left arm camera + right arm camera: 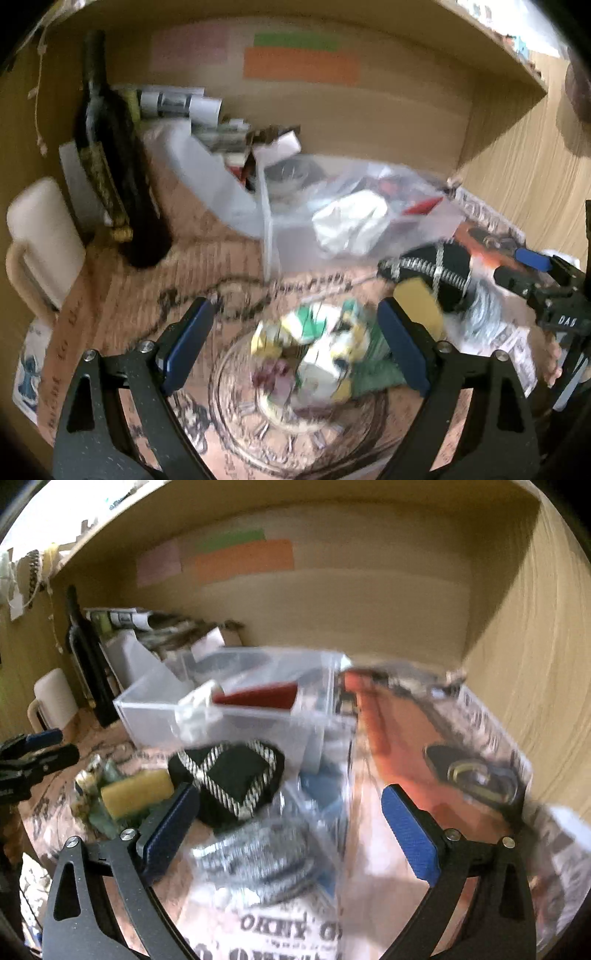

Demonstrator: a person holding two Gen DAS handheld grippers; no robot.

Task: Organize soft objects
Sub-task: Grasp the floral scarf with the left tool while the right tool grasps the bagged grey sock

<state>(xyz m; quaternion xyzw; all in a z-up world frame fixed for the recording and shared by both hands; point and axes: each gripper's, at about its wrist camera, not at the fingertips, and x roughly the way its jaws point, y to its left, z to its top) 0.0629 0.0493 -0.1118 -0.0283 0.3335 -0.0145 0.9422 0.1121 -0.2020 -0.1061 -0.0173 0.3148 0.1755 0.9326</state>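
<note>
My left gripper (295,343) is open above a crumpled green, white and yellow soft bundle (317,347) lying on a patterned mat. A yellow sponge (417,295) lies beside a black cloth with striped trim (432,273). My right gripper (291,827) is open over a bag of silvery scrubbers (266,856); the black cloth (232,775) and the sponge (136,790) lie just ahead to its left. A clear plastic bin (221,709) holds a red item. The right gripper shows at the right edge of the left wrist view (532,273). Both views are blurred.
A dark wine bottle (110,155) and a cream mug (40,236) stand at the left. Papers and boxes are piled at the back of the wooden alcove. An orange printed package (436,738) lies at the right. A clear bag with white cloth (351,221) sits by the bin.
</note>
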